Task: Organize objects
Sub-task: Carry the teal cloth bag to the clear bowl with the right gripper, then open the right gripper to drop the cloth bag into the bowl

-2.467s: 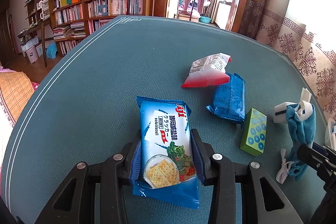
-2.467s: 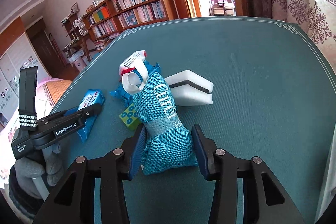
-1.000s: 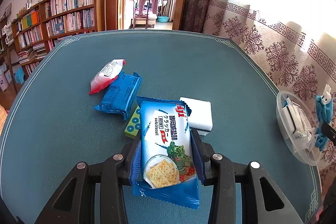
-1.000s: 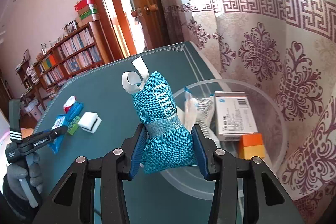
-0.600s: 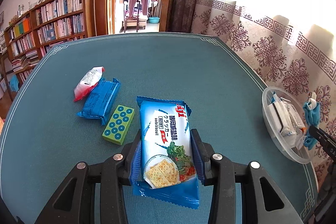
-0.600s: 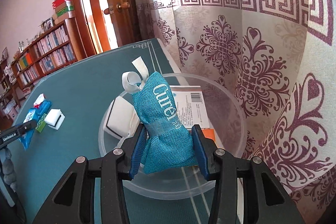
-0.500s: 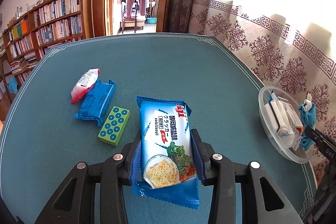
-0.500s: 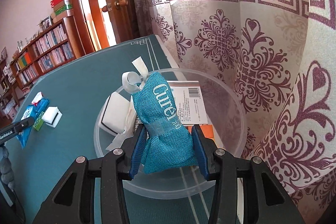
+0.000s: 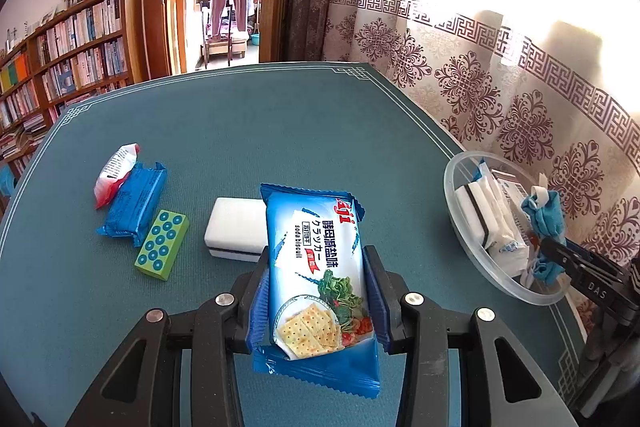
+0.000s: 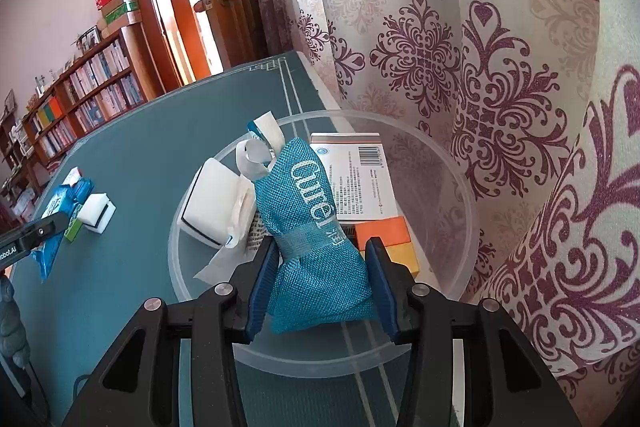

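Left wrist view looks across table [image 9: 240, 131]; right wrist view close above bowl [image 10: 460, 195]; both share bowl.

The left tongs [image 9: 316, 291] clamp a blue soda biscuit packet [image 9: 318, 287] above the green table [image 9: 248, 131]. Just beyond the packet lies a white sponge block [image 9: 236, 227], partly hidden by it. Further left sit a green dotted box [image 9: 162, 245], a blue snack pack [image 9: 134, 203] and a red-and-white sachet [image 9: 114, 173], close together. At the right edge, the right tongs [image 9: 560, 257] hold a teal pouch [image 9: 544, 223] over a clear round tub [image 9: 452, 187] holding white items.
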